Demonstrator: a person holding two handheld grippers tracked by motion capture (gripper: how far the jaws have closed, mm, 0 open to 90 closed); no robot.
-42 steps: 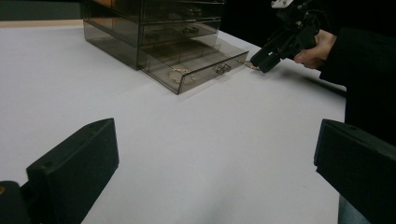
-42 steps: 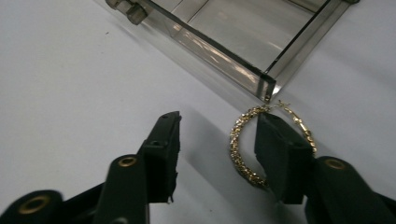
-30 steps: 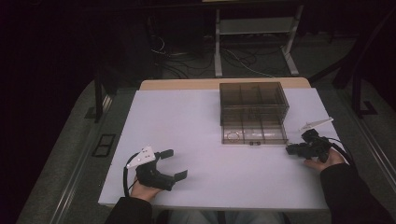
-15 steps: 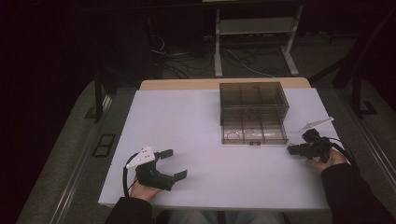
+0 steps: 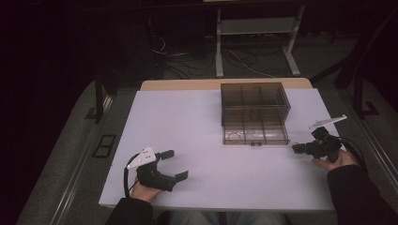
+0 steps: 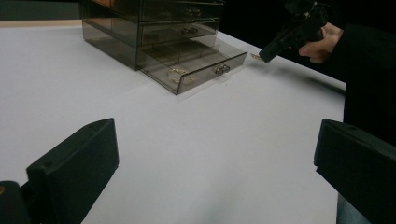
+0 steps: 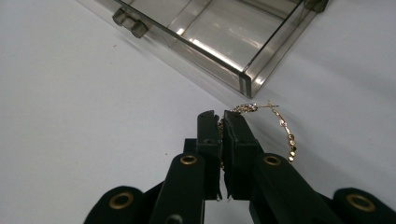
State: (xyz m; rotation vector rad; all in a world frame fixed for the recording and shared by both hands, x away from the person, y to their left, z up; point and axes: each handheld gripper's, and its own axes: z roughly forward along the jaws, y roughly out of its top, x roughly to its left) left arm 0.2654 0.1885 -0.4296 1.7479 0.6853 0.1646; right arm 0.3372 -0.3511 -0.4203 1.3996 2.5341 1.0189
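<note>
A smoky clear drawer box (image 5: 253,101) stands at the table's far middle, and its bottom drawer (image 5: 256,133) is pulled out. A gold hoop (image 5: 234,137) lies in the drawer's left compartment, the hoop (image 6: 177,72) also showing in the left gripper view. My right gripper (image 7: 221,119) lies low on the table just off the drawer's corner (image 7: 247,79), shut on a thin gold chain (image 7: 286,133) that curls out to the right of its jaws. In the high view the right gripper (image 5: 296,149) sits right of the drawer. My left gripper (image 5: 175,164) rests open at the near left, holding nothing.
The white table (image 5: 187,122) has bare room between the two grippers. A flat white strip (image 5: 327,122) lies near the right edge behind the right hand. A metal stand (image 5: 256,28) and cables are on the dark floor beyond the table.
The right gripper has edged slightly left toward the drawer's corner. The left gripper has stayed put.
</note>
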